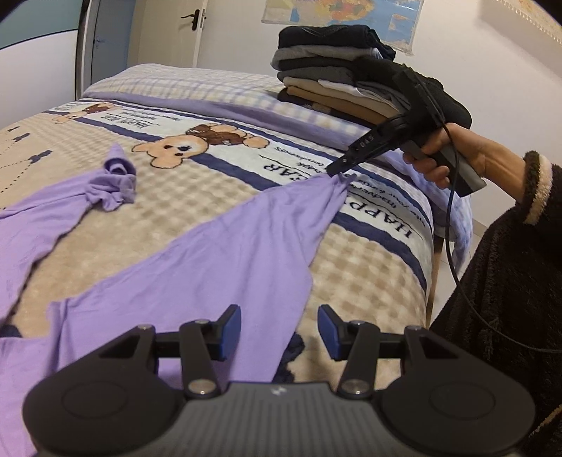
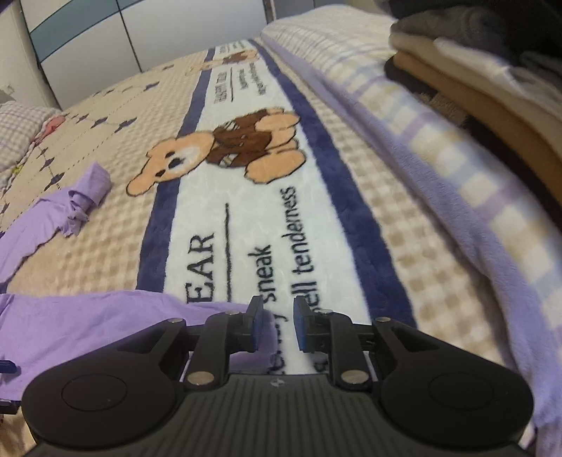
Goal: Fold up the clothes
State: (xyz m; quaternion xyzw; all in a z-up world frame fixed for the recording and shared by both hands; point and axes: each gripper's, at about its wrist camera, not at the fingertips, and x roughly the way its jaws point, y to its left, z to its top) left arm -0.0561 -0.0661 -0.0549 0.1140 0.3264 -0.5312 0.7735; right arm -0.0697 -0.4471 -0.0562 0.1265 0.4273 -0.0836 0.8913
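Left wrist view: the lilac garment [image 1: 217, 253] lies on the teddy-bear blanket [image 1: 368, 281], thin and limp. Its long axis runs from the left gripper [image 1: 279, 330], jaws wide and empty above it, to the right gripper [image 1: 337, 168] at its bunched corner.

Right wrist view: the right gripper [image 2: 277, 325] stands narrowly parted, cloth against its left finger. Whether it grips, I cannot tell; corners or hems seem the best holds.

Teddy-bear blanket [image 1: 217, 197], wall map [image 1: 344, 14], door w/ handle [image 1: 195, 17].
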